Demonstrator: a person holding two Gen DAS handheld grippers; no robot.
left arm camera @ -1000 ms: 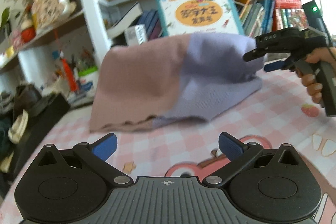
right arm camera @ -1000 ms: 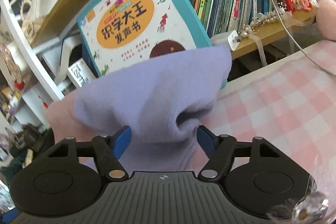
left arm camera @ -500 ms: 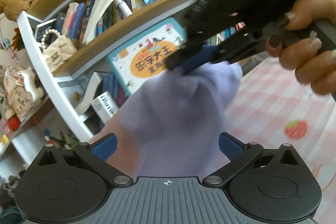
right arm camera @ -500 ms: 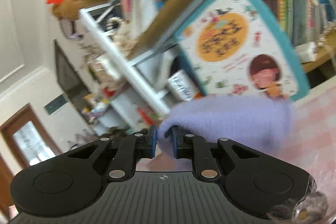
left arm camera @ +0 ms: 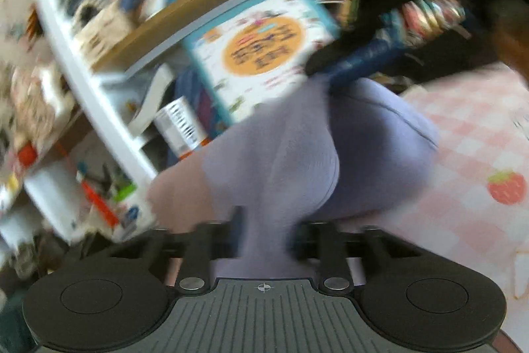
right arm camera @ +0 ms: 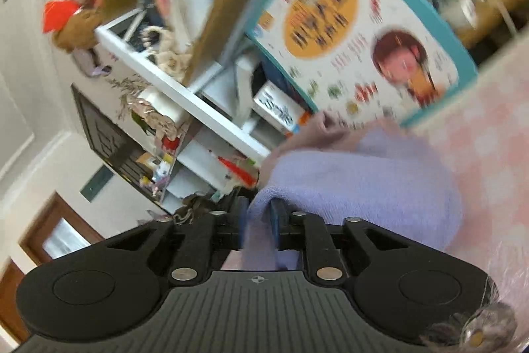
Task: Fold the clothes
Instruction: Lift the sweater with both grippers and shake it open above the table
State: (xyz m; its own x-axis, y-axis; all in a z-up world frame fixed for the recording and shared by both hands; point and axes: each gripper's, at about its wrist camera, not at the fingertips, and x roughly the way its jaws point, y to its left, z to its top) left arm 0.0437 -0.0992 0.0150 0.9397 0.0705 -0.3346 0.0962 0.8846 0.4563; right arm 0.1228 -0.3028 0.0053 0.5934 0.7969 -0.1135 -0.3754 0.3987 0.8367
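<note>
- Garment (left arm camera: 297, 154): a soft knit piece, lilac over most of what shows, with a dusty-pink part (left arm camera: 178, 197) on its left. It is lifted and bunched above the checked tablecloth (left arm camera: 469, 128), in front of the picture book. Also visible from the right wrist (right arm camera: 363, 181), lilac in front and pink behind.
- Left gripper (left arm camera: 264, 237): jaws closing, a bunched fold of the lilac cloth between them; the pads sit against the cloth on both sides. Picture heavily blurred here.
- Right gripper (right arm camera: 258, 217): jaws opening, but narrow; a rolled lilac edge of the garment lies between the blue pads (right arm camera: 275, 214) and is touched by them. Seen from the left wrist, its blue-tipped fingers (left arm camera: 360, 62) meet the garment's upper edge, just right of the picture book.
- Person's hand (left arm camera: 509, 45): on the right gripper's handle, at the far right edge of the left view, much blurred.
- Picture book (right arm camera: 357, 35): teal-bordered, white cover with an orange oval and a cartoon face, standing tilted against the bookshelf directly behind the garment.
- Bookshelf (left arm camera: 205, 9): wooden boards and white uprights, crowded with books and trinkets, behind the picture book.
- Tablecloth: pink and white checks, a strawberry print (left arm camera: 506, 187) to the right of the garment.
</note>
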